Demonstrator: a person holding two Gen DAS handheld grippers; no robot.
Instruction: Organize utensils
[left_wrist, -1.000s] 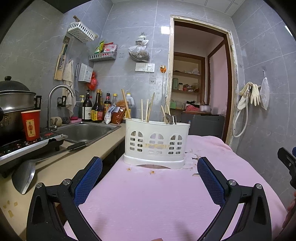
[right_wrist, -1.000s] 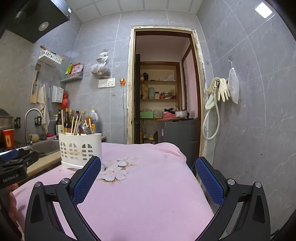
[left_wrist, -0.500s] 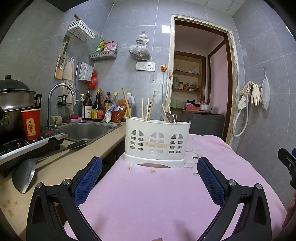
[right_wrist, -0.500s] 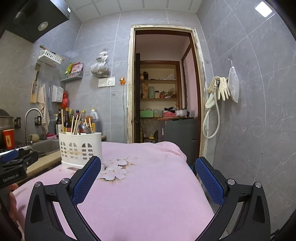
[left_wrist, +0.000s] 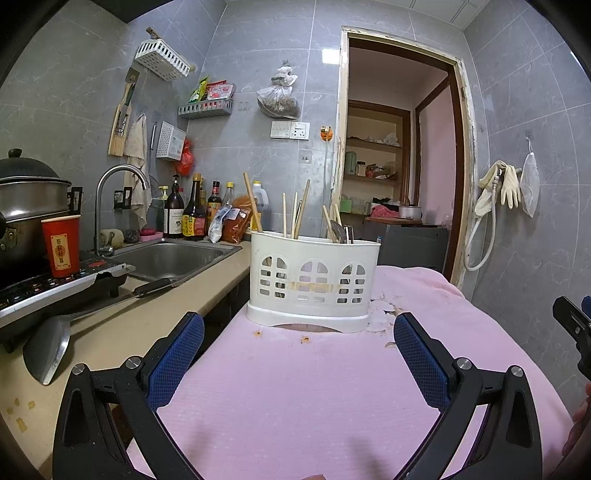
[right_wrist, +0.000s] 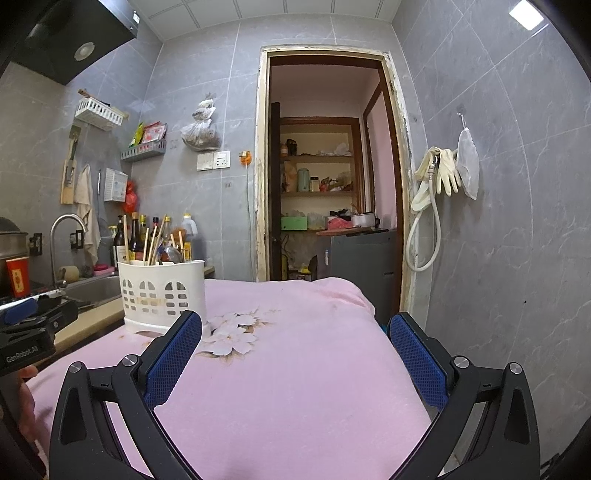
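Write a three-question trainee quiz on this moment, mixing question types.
1. True or false: the left claw is shut on a chopstick.
2. What does the white utensil holder stand on? A) steel sink B) pink cloth C) stove
3. Fill in: the red cup stands on the ____.

Key: 1 false, both the left claw and the right claw are open and empty. 2 B, the pink cloth. 3 stove, left of the sink.
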